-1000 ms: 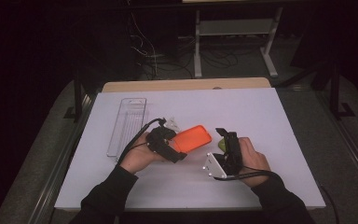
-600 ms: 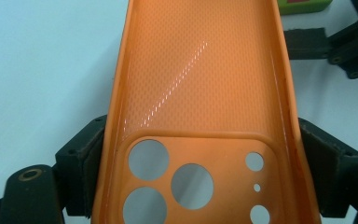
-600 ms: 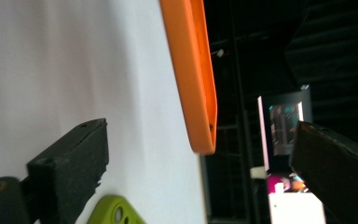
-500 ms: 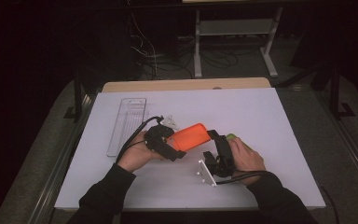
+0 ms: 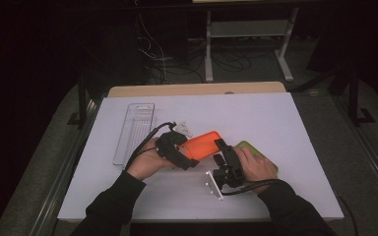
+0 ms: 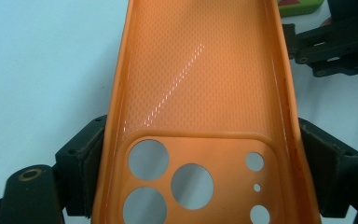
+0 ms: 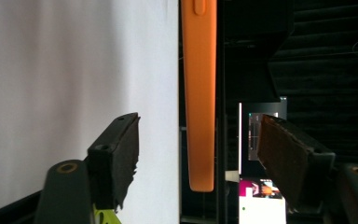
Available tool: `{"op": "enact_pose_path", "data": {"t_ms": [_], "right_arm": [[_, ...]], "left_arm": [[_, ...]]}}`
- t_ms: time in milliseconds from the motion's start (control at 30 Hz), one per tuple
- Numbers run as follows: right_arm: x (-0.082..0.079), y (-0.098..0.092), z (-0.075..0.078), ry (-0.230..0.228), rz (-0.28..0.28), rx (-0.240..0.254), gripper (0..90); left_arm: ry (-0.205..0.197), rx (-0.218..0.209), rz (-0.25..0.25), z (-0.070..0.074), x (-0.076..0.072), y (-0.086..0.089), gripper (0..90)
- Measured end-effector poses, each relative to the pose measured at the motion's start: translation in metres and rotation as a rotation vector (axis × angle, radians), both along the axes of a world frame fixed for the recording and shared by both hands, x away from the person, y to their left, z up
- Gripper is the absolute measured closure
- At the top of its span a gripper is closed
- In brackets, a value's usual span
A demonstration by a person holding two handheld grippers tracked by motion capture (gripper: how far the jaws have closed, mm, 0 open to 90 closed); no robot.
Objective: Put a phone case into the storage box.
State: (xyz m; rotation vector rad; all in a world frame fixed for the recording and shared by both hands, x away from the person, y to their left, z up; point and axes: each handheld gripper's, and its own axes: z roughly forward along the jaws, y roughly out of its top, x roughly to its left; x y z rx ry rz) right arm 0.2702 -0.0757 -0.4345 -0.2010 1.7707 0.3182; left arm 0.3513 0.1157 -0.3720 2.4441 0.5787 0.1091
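An orange phone case [image 5: 203,144] with round camera holes is held off the white table, my left gripper [image 5: 187,152] shut on its camera end. In the left gripper view the pads press both long edges of the case [image 6: 200,84], and my left gripper [image 6: 200,173] has not moved. My right gripper [image 5: 221,152] stands at the case's other end, turned on its side. Its jaws have just been closing. In the right gripper view the case's thin edge [image 7: 199,93] lies between the jaws of my right gripper [image 7: 198,158], with a gap on each side.
A green flat case [image 5: 258,150] lies on the table [image 5: 275,118] under the right hand. A clear plastic tray [image 5: 135,132] lies at the left, with a small white piece [image 5: 182,129] beside the left gripper's cable. Dark floor and a rack lie beyond the far edge.
My right gripper has moved left up to the free end of the orange case, and its jaws have narrowed around that end. The left hand and the case have stayed put.
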Motion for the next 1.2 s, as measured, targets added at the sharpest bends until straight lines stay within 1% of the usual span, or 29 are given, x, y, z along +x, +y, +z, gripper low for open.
{"op": "enact_pose_path", "data": {"t_ms": [33, 67, 100, 133, 167, 233, 267, 300, 400, 467, 500, 533, 567, 733, 767, 833, 900, 967, 1033, 1067, 1100, 1133, 1167, 1200], "right_arm": [[-0.0016, 0.0014, -0.0009, 0.001, 0.002, -0.008, 34.8], [-0.0016, 0.0014, -0.0009, 0.001, 0.002, -0.008, 34.8], [-0.0029, 0.0027, -0.0021, -0.004, -0.004, -0.003, 39.2], [-0.0029, 0.0027, -0.0021, -0.004, -0.004, -0.003, 39.2], [-0.0032, 0.003, -0.0017, -0.008, 0.001, -0.004, 41.8], [-0.0049, 0.0046, -0.0007, -0.01, 0.011, 0.008, 46.6], [-0.0054, 0.0052, -0.0003, -0.013, 0.016, 0.007, 48.3], [-0.0062, 0.0062, 0.0002, -0.011, 0.015, 0.01, 50.2], [-0.0062, 0.0072, 0.0002, -0.014, 0.031, -0.008, 54.7], [-0.0064, 0.0076, -0.0006, -0.005, 0.036, -0.011, 57.7], [-0.0065, 0.0085, -0.0007, -0.005, 0.044, -0.012, 61.8], [-0.0065, 0.0085, -0.0007, -0.005, 0.044, -0.012, 61.8], [-0.0069, 0.009, -0.0009, -0.002, 0.042, -0.004, 63.2], [-0.0075, 0.0095, -0.0001, 0.011, 0.043, -0.011, 71.3], [-0.0077, 0.0095, 0.0001, 0.013, 0.042, -0.01, 72.5], [-0.0079, 0.0094, 0.001, 0.014, 0.042, -0.014, 76.7], [-0.0081, 0.0093, 0.0012, 0.015, 0.042, -0.016, 77.0], [-0.0081, 0.0093, 0.0014, 0.015, 0.043, -0.022, 77.3], [-0.0087, 0.0096, 0.0009, 0.013, 0.042, -0.025, 77.5], [-0.0091, 0.0095, 0.0007, 0.007, 0.043, -0.027, 77.5], [-0.0093, 0.0093, 0.0008, 0.006, 0.044, -0.028, 77.6], [-0.0094, 0.0092, 0.0012, 0.006, 0.046, -0.028, 77.7], [-0.0096, 0.0092, 0.0015, 0.004, 0.046, -0.029, 77.6], [-0.0095, 0.0093, 0.0014, 0.009, 0.043, -0.032, 77.7]], "left_arm": [[-0.002, -0.01, 0.005, -0.0006, -0.0011, -0.0011, 15.8], [-0.002, -0.013, 0.006, -0.0008, -0.002, -0.0017, 15.8], [-0.006, -0.006, -0.009, 0.0, -0.0025, -0.0018, 15.8], [-0.006, -0.006, -0.009, 0.0, -0.0025, -0.0018, 15.8], [-0.003, -0.009, -0.01, -0.0001, -0.0033, -0.0023, 15.8], [-0.009, -0.004, -0.022, 0.0001, -0.0038, -0.0028, 15.7], [-0.003, -0.025, -0.003, -0.0008, -0.0057, -0.0044, 15.8], [-0.001, -0.023, -0.005, -0.0006, -0.006, -0.0044, 15.7], [-0.003, -0.023, -0.012, -0.0006, -0.0062, -0.004, 15.7], [-0.002, -0.022, -0.013, -0.0008, -0.0063, -0.0039, 15.7], [0.0, -0.021, -0.01, -0.0009, -0.0066, -0.004, 15.7], [-0.001, -0.01, -0.021, -0.0006, -0.006, -0.0034, 15.7], [-0.002, -0.011, -0.021, -0.0009, -0.006, -0.0034, 15.7], [0.001, -0.016, -0.018, -0.0012, -0.0068, -0.0032, 15.7], [0.003, -0.031, -0.014, -0.0019, -0.0069, -0.0032, 15.7], [0.0, -0.028, -0.012, -0.0019, -0.0068, -0.003, 15.6], [0.0, -0.031, -0.014, -0.0014, -0.0068, -0.0028, 15.6], [-0.005, -0.018, -0.024, -0.0006, -0.0068, -0.0025, 15.5], [-0.012, -0.022, -0.022, -0.0008, -0.0075, -0.0028, 15.1], [-0.012, -0.036, -0.011, -0.0015, -0.0085, -0.0035, 14.6], [-0.013, -0.037, -0.004, -0.0015, -0.0089, -0.0036, 14.1], [-0.021, -0.026, -0.009, -0.0006, -0.0085, -0.0029, 13.2], [-0.027, -0.026, -0.006, -0.0004, -0.0083, -0.0029, 11.7], [-0.023, -0.027, -0.003, 0.0, -0.008, -0.0024, 8.4]]}}
